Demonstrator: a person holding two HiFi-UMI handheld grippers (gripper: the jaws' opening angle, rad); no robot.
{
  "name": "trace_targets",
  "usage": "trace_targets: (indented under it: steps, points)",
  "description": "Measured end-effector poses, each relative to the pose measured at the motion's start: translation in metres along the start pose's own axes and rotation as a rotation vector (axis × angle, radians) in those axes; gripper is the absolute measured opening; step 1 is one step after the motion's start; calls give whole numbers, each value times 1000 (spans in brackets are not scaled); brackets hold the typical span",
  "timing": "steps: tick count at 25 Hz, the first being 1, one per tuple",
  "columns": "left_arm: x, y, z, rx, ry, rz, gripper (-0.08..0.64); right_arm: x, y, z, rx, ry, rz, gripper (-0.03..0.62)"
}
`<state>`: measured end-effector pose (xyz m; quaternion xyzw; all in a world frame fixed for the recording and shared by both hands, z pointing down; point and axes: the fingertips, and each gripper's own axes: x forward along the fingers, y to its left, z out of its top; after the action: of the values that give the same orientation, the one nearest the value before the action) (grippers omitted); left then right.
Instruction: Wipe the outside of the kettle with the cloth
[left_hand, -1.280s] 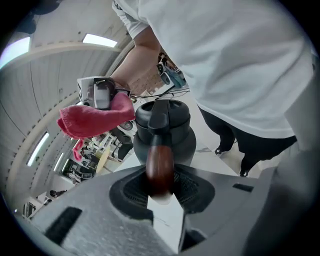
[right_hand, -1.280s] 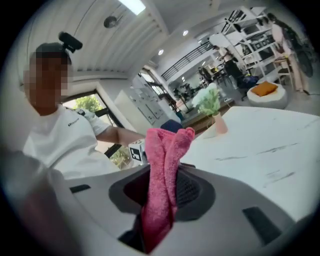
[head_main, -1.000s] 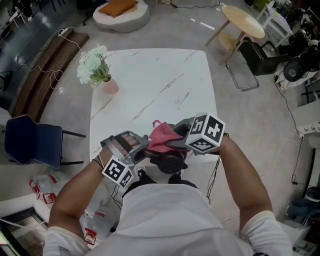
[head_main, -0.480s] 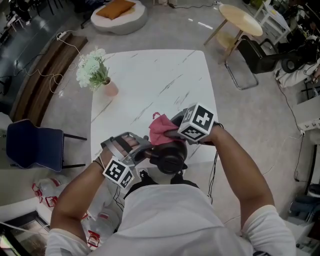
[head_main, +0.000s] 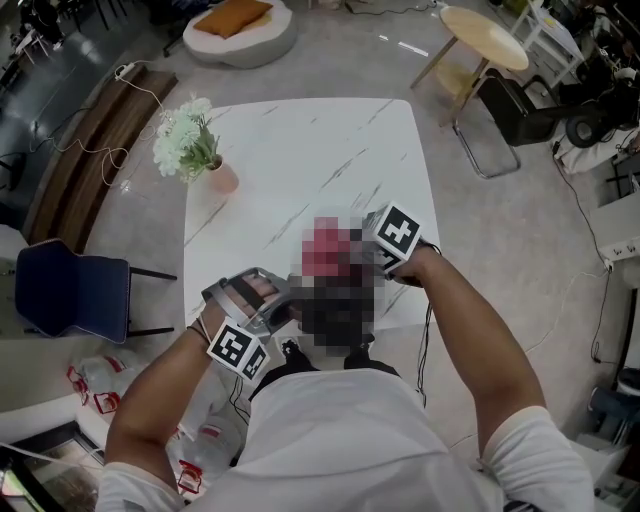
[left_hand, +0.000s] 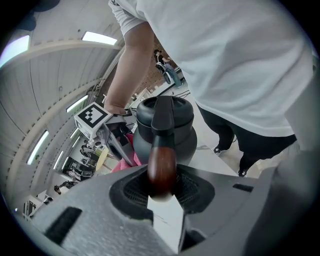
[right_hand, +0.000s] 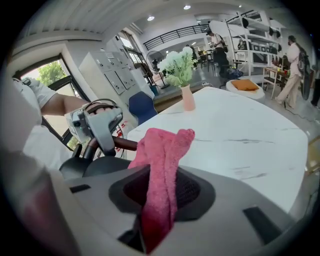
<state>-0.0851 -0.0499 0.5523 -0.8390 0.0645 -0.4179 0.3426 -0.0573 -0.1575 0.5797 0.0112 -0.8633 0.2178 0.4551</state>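
Kettle (left_hand: 166, 131), black and round-bodied, stands on the white marble table (head_main: 300, 160) close to the person. Its brown wooden handle (left_hand: 161, 167) runs straight back into the left gripper (head_main: 275, 305), whose two jaws are closed on the handle's end, one pad on each side. From that gripper the kettle's body sits directly ahead, lid and knob uppermost, upright.

The right gripper (left_hand: 120, 145) has its jaws pinched on a pink terry cloth (right_hand: 162, 155). The cloth is clamped along its middle, and its free end stands out past the fingertips in a rumpled fold. In the right gripper view the kettle's dark body lies low and to the left of the cloth, with the handle and the left gripper just above it. In the left gripper view the right gripper slants down beside the kettle, and the pink cloth shows low against that side of the body. Whether the cloth actually presses on the kettle cannot be made out.

In the head view a mosaic patch covers the kettle and cloth. Farther off, near the table's far left corner, stands a pink vase (right_hand: 188, 98) of pale flowers.
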Motion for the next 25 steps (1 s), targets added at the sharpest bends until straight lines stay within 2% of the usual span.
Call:
trace_targets:
  steps: [6, 14, 18, 20, 23, 25]
  points:
    - [1, 2, 1, -7, 4, 4, 105, 10, -26, -8, 54, 7, -30, 108]
    - [0, 6, -2, -43, 8, 14, 104, 23, -56, -15, 171, -66, -44, 107]
    - [1, 9, -8, -60, 13, 13, 106, 33, -72, -21, 208, -61, -53, 107]
    - [2, 11, -12, -75, 16, 11, 106, 36, -83, -25, 198, -38, -92, 107]
    - [4, 14, -18, -118, 20, 9, 106, 32, -102, -32, 144, -3, -214, 107]
    - [7, 15, -23, -151, 20, 9, 107, 23, -111, -29, 146, -47, -263, 107]
